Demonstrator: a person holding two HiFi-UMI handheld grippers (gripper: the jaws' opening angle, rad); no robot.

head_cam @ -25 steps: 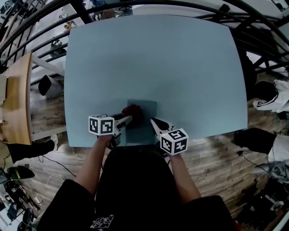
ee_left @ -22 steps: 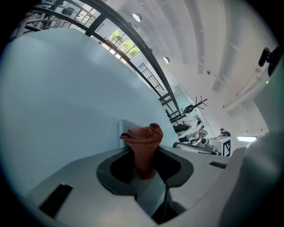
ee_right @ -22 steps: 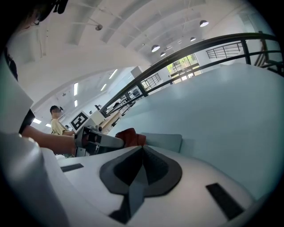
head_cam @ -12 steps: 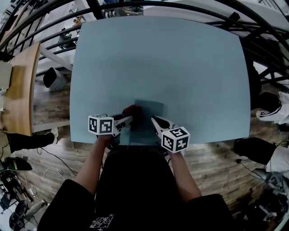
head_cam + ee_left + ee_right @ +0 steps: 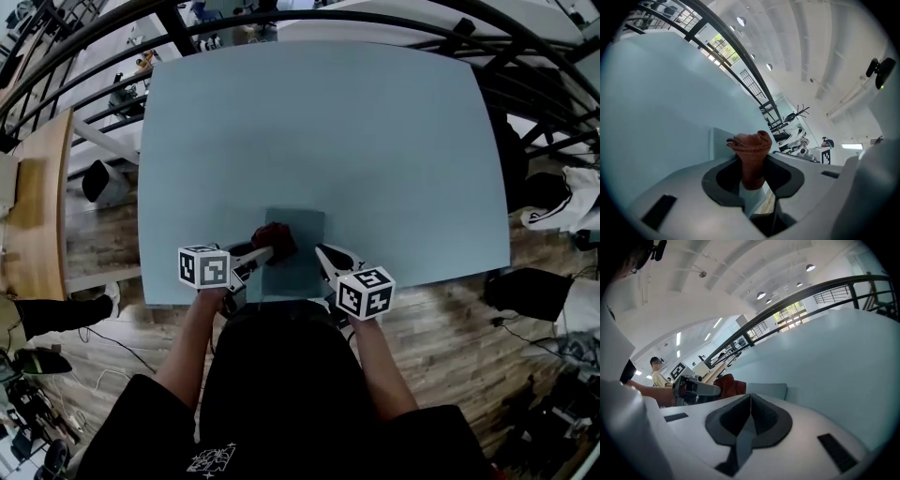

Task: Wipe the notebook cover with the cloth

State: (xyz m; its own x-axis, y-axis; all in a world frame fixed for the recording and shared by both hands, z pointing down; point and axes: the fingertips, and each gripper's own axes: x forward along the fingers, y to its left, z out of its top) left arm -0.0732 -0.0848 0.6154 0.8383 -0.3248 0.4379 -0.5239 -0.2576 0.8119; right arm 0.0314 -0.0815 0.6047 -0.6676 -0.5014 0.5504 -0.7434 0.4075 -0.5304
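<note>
A grey-blue notebook [image 5: 298, 251] lies near the front edge of the pale blue table [image 5: 328, 131]. My left gripper [image 5: 268, 250] is shut on a dark red cloth [image 5: 274, 239], which rests on the notebook's left part. In the left gripper view the cloth [image 5: 751, 154] is pinched between the jaws and bunches above them, with the notebook [image 5: 723, 141] behind. My right gripper [image 5: 319, 249] is shut with nothing in it, its tip over the notebook's right edge. In the right gripper view the cloth [image 5: 727, 385] and notebook [image 5: 766, 390] lie ahead.
A wooden bench [image 5: 36, 206] stands at the left beyond the table. Black railings [image 5: 84, 66] curve round the back. Bags and cables [image 5: 553, 197] lie on the wooden floor at the right. A person [image 5: 658, 373] stands far off in the right gripper view.
Cloth and both grippers stay in nearly the same place on the notebook; only the head camera has shifted a little.
</note>
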